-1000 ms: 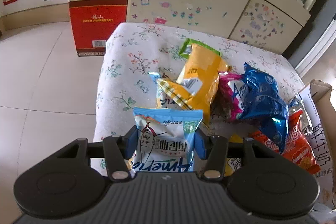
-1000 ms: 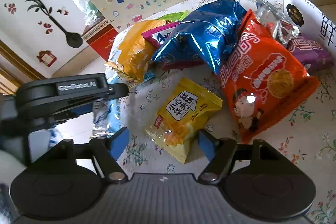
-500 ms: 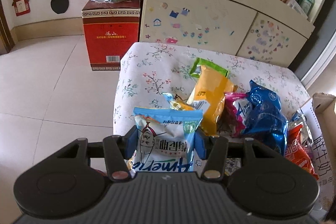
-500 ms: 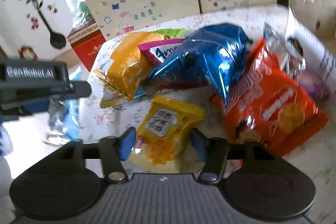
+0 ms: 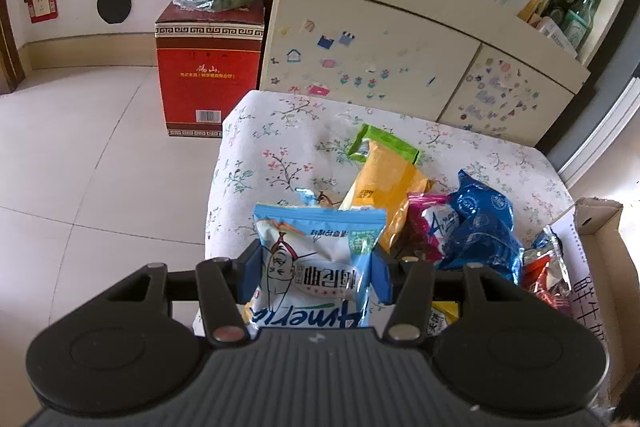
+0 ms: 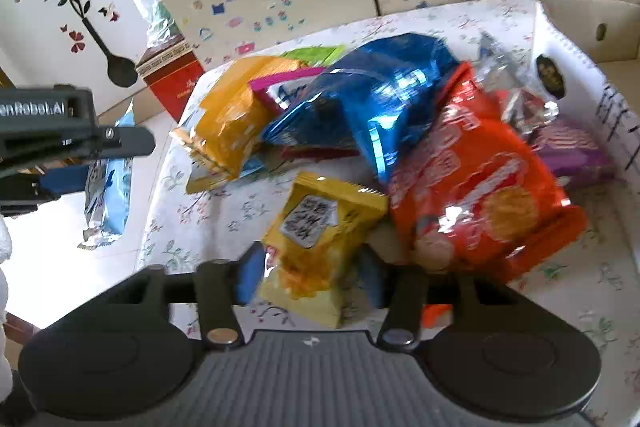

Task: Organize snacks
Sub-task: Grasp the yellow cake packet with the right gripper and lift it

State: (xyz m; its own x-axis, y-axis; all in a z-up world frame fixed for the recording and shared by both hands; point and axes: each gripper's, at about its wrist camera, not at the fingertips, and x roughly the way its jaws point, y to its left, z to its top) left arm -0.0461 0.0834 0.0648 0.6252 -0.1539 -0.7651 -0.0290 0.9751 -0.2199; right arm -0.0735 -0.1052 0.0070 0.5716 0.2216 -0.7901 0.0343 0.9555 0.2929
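My left gripper is shut on a light blue and white snack bag, held upright above the near left corner of the floral-cloth table. The right wrist view shows that bag hanging off the table's left edge. My right gripper straddles a small yellow snack packet on the cloth. Its jaws are opening; the left pad touches the packet's edge and the right pad stands just clear of it. Behind the packet lies a pile: an orange bag, a blue foil bag and a yellow-orange bag.
An open cardboard box stands at the table's right end, with a purple pack against its wall. A pink bag lies under the blue one. A stickered cabinet stands behind the table and a red carton on the tiled floor.
The left gripper has risen with the blue bag still in it. The right jaws closed in around the yellow packet, which crumpled and tipped up, and have since widened a little.
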